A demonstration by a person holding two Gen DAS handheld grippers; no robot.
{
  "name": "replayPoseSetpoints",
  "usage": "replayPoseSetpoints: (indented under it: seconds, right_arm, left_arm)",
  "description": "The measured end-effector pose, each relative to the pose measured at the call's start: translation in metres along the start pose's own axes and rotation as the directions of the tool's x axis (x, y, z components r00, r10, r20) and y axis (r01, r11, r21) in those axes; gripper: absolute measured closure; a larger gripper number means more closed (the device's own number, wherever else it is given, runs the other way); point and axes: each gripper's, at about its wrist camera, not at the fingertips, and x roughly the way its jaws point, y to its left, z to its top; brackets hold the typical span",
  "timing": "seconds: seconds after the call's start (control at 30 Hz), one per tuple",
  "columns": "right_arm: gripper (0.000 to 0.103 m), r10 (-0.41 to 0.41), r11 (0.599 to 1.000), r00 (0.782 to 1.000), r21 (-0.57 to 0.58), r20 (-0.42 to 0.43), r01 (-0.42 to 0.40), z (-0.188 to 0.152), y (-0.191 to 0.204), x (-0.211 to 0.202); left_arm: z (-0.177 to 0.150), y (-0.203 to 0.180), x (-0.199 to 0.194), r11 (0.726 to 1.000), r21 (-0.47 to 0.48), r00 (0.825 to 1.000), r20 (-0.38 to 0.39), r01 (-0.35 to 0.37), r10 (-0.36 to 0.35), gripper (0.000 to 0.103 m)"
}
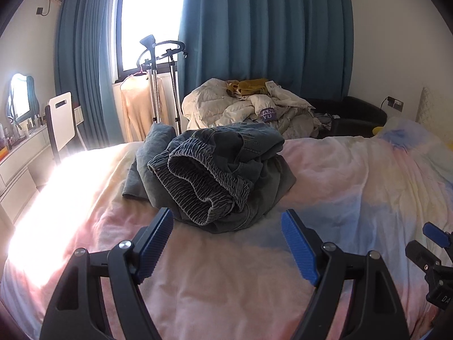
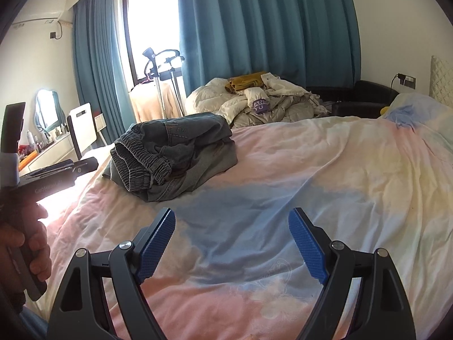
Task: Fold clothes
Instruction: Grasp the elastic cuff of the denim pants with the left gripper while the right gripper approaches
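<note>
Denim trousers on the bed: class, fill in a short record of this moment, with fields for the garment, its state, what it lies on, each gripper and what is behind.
garment: denim trousers with an elastic waistband
state: crumpled in a heap, not folded
surface: pastel bedspread
left gripper: open, empty, just short of the heap
right gripper: open, empty, over bare bedspread
behind: pile of pale clothes, blue curtains

left gripper (image 1: pixel 227 218) jaws spread; right gripper (image 2: pixel 232 218) likewise
</note>
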Motion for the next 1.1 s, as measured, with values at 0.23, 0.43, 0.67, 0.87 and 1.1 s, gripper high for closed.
replayPoseSetpoints:
  seconds: [0.23,0.43,0.67,0.87,1.1]
  right_arm:
    - [0.019,-0.017,0.999,0.998,0.040,-0.058,0.019,0.003,-0.018,0.042]
    - [0.019,0.017,0.992,0.994,0.126,-0.111,-0.003,-0.003,-0.037,0.069]
    - [0.019,0.048,0.982,0.986,0.187,-0.160,-0.017,-0.009,-0.047,0.088]
    - [0.019,0.060,0.978,0.982,0.208,-0.178,-0.022,-0.012,-0.048,0.097]
    - [0.019,0.079,0.974,0.977,0.222,-0.198,-0.034,-0.019,-0.048,0.103]
  left_arm:
    - [0.022,0.031,0.062,0.986,-0.156,0.999,0.006,0.052,-0.052,0.022]
    - [0.026,0.034,0.103,0.970,-0.228,0.996,-0.012,0.088,-0.094,0.022]
    - [0.016,0.034,0.148,0.944,-0.324,0.993,-0.070,0.064,-0.092,0.022]
    - [0.013,0.040,0.175,0.918,-0.394,0.989,-0.108,0.050,-0.101,0.022]
    - [0.029,0.019,0.156,0.947,-0.320,0.996,-0.069,0.032,-0.057,0.053]
